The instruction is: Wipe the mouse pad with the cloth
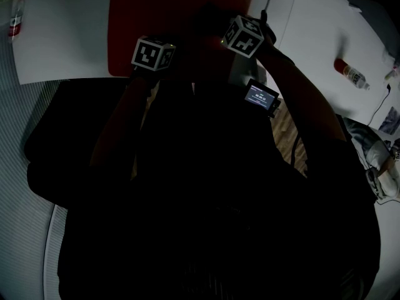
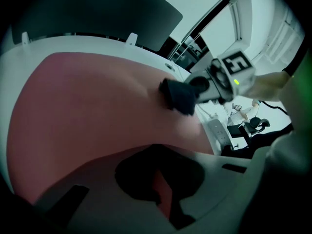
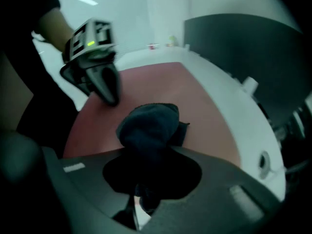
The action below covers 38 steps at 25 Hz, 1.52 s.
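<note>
White table [image 1: 62, 36] carried a red rectangular mouse pad [image 2: 87, 111]; left gripper [image 3: 108, 94], jaws together and holding nothing, pointed down at the pad's near edge; right gripper [image 2: 191, 92] was clamped on a dark bunched cloth [image 3: 146, 126] resting on the pad.

An office-like workroom: a broad white desk [image 1: 56, 42] with a flat red mouse pad [image 1: 144, 11] fills the head view's top, while the left gripper view shows a dark flat monitor [image 2: 97, 13] at top, and tall bright windows [image 2: 219, 28] and a black swivel chair [image 2: 254, 125] at right
</note>
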Each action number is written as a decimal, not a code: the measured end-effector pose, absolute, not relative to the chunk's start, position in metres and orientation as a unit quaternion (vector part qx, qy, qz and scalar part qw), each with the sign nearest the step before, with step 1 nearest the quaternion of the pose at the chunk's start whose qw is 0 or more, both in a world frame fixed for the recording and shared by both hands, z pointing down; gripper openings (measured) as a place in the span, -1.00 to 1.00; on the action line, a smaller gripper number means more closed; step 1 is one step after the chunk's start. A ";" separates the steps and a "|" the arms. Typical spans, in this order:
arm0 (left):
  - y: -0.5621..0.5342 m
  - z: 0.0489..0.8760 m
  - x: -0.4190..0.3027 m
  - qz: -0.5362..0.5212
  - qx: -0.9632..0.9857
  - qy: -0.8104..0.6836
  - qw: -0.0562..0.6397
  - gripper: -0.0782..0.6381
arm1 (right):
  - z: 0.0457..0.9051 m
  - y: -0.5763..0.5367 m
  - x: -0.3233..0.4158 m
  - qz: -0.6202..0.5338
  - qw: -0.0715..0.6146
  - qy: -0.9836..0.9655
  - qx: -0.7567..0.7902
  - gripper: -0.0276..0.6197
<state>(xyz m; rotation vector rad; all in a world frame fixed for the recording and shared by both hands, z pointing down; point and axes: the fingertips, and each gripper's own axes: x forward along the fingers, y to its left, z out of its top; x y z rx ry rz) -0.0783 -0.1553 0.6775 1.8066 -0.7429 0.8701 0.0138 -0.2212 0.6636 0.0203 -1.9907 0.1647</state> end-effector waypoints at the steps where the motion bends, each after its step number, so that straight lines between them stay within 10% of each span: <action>1: -0.156 0.679 -0.079 0.358 0.740 -0.306 0.480 -0.76 | 0.663 -0.244 0.026 0.082 0.541 -0.836 0.046 -0.71; 17: -0.155 0.675 -0.077 0.348 0.742 -0.305 0.485 -0.76 | 0.663 -0.170 -0.001 0.101 0.530 -0.840 -0.058 -0.71; 27: -0.156 0.677 -0.079 0.351 0.741 -0.311 0.480 -0.76 | 0.655 -0.299 0.063 0.158 0.513 -0.821 0.195 -0.71; 38: -0.152 0.675 -0.078 0.378 0.734 -0.303 0.476 -0.76 | 0.662 -0.124 -0.019 0.130 0.531 -0.837 0.001 -0.71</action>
